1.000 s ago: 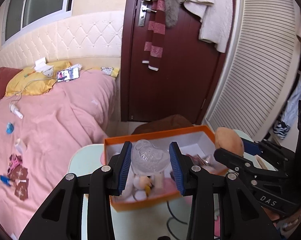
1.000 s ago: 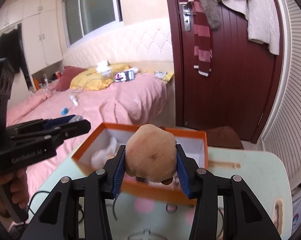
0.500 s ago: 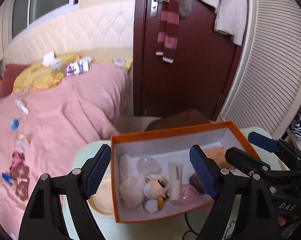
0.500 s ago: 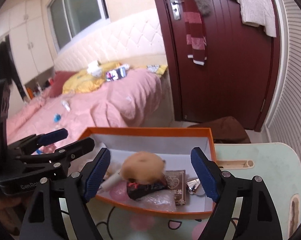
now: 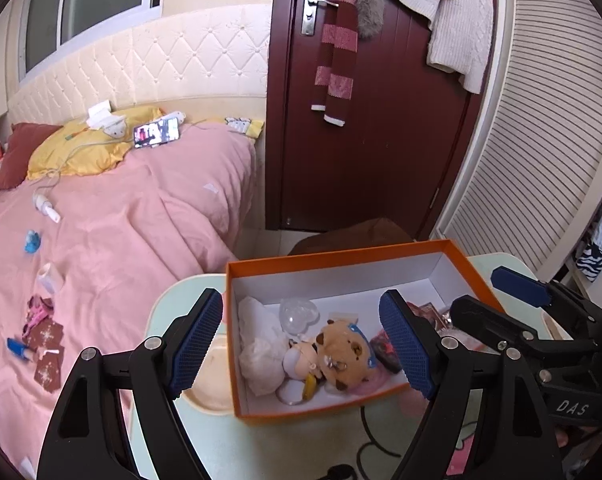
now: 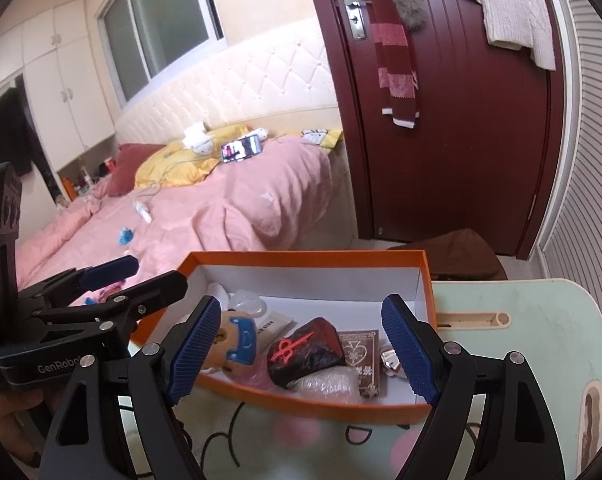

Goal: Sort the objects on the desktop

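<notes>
Both loads dropped into the orange box (image 5: 343,257)

A second ago the left gripper (image 5: 301,336) clamped a clear heart dish (image 5: 297,314) and the right gripper (image 6: 301,344) a tan plush toy (image 5: 347,354); now both stand spread wide and empty above the table (image 6: 541,320), and both things lie inside the box among the other sorted bits, so this pair looks finished.

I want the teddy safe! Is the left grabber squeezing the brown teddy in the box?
Apart. The left wrist view shows the left gripper wide open, nothing between its fingers; the teddy lies in the orange box.
</notes>
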`<move>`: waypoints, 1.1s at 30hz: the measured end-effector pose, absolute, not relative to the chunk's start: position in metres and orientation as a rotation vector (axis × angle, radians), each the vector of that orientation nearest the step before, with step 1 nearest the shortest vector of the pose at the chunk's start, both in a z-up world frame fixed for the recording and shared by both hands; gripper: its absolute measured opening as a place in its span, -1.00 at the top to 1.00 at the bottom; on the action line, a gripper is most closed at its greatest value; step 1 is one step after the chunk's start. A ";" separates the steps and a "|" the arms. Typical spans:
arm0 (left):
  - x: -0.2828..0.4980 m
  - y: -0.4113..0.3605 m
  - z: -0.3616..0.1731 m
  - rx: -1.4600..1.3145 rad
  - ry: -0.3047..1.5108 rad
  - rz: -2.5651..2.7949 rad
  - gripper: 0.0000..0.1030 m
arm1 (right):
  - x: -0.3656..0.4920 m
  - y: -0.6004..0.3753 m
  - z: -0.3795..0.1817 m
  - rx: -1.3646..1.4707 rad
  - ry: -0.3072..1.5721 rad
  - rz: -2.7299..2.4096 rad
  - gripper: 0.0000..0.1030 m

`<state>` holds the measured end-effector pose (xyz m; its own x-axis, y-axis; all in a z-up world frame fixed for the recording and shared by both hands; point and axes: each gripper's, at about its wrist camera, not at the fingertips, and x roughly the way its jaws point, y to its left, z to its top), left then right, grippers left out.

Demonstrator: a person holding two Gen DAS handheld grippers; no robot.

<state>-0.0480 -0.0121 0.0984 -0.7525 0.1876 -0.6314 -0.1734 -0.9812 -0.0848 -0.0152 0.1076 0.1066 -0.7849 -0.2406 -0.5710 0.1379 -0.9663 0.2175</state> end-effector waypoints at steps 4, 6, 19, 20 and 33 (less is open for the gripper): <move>-0.029 -0.016 0.108 -0.989 -0.029 2.776 -0.57 | 0.004 0.109 0.098 0.974 -0.231 -2.780 -0.61; -0.018 -0.017 0.110 -0.989 -0.030 2.776 -0.57 | 0.014 0.109 0.092 1.005 -0.225 -2.779 -0.61; 0.023 0.006 0.041 -1.273 0.070 2.640 -0.57 | 0.068 0.116 0.045 1.246 -0.262 -2.746 -0.61; 0.023 0.008 0.034 -1.300 0.074 2.629 -0.57 | 0.067 0.117 0.042 1.268 -0.272 -2.739 -0.61; 0.020 0.016 0.014 -1.372 0.076 2.652 -0.99 | 0.064 0.097 0.031 1.385 -0.006 -2.765 -0.99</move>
